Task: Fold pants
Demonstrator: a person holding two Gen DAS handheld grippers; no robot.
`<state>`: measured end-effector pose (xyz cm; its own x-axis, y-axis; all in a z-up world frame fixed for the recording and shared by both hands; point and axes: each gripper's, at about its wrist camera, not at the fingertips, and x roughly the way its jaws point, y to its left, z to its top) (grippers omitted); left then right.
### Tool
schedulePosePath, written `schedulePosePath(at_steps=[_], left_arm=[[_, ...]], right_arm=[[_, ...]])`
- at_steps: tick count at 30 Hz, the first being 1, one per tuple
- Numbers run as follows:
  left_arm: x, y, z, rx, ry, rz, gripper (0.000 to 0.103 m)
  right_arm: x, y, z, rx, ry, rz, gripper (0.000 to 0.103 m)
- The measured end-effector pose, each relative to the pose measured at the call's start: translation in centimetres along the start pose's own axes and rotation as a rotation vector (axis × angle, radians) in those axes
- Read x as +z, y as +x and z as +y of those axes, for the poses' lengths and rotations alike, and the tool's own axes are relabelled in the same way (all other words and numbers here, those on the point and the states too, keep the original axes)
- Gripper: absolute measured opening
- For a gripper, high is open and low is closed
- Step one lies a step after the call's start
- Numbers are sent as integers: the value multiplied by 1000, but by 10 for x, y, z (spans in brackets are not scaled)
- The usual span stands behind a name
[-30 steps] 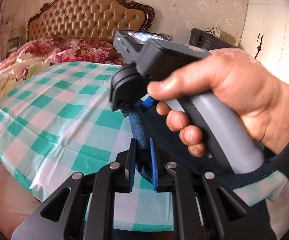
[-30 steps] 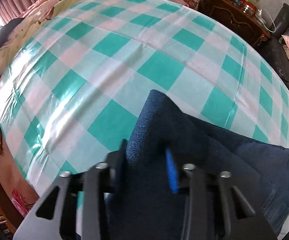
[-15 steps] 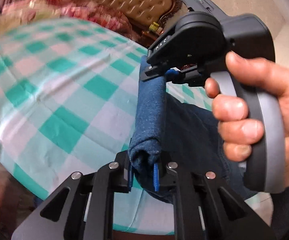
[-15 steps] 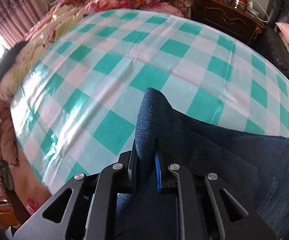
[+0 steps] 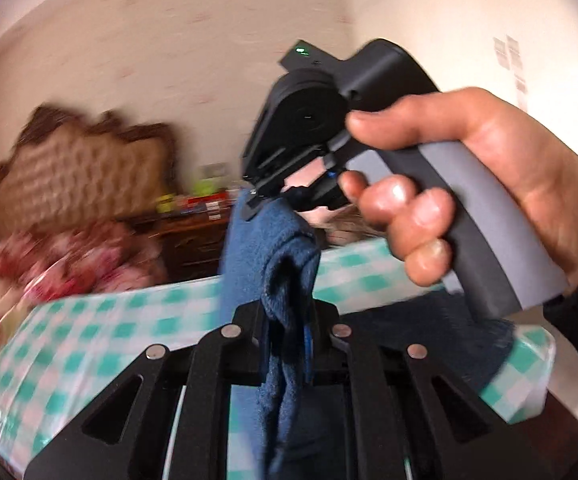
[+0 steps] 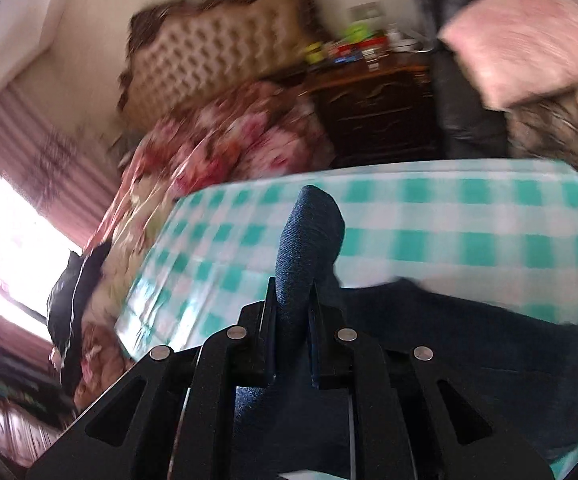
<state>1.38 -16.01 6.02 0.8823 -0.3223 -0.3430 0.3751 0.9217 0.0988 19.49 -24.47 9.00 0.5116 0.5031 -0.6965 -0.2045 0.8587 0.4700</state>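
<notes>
Blue denim pants (image 5: 285, 264) lifted above a green-checked bed (image 6: 429, 216) by two hand-held grippers.

The left hand-held gripper (image 5: 287, 340) was clamped on a bunched fold of the pants; the right hand-held gripper (image 6: 293, 332) had just closed on another fold. The rest trailed on the bed.

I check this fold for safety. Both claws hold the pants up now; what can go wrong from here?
1. The left claw pinches only a bunched edge of the pants; the denim may slip out.
2. The right claw grips a narrow fold, while the rest lies on the checked cloth and may drag it.
</notes>
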Motion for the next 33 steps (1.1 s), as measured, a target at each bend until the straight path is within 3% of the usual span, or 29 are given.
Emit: schedulePosePath(at_steps=[5, 7, 10, 12, 13, 14, 17, 19, 20, 21, 24, 28, 33], left_arm=[[-28, 42, -122, -92, 180, 58, 12], [-50, 59, -158, -119, 244, 112, 12], [-91, 93, -193, -159, 327, 229, 12], [-112, 101, -210, -142, 412, 239, 19], [-117, 100, -216, -134, 444, 235, 23], [-123, 98, -220, -120, 475, 227, 34], [-132, 94, -229, -87, 533, 186, 37], [-133, 95, -234, -79, 547, 172, 28], [-133, 98, -237, -74, 552, 173, 17], [-133, 98, -235, -69, 550, 173, 13], [-126, 87, -236, -30, 561, 128, 11], [-108, 79, -244, 7, 602, 59, 11], [-97, 87, -257, -5, 656, 21, 10]], right_arm=[[-33, -39, -135, -72, 105, -12, 13], [-50, -31, -173, -91, 140, 9, 13], [-88, 6, -238, -181, 199, 109, 13], [-100, 14, -259, -177, 238, 126, 18], [-104, 13, -265, -141, 254, 113, 18], [-104, 13, -266, -128, 250, 111, 21], [-101, 13, -265, -118, 220, 129, 23], [-97, 16, -266, -121, 208, 133, 23], [-95, 14, -269, -124, 205, 137, 23], [-95, 13, -268, -131, 198, 142, 20], [-92, 1, -259, -134, 136, 124, 11], [-78, -21, -245, -137, 82, 78, 9], [-73, -43, -254, -152, 91, 28, 8]])
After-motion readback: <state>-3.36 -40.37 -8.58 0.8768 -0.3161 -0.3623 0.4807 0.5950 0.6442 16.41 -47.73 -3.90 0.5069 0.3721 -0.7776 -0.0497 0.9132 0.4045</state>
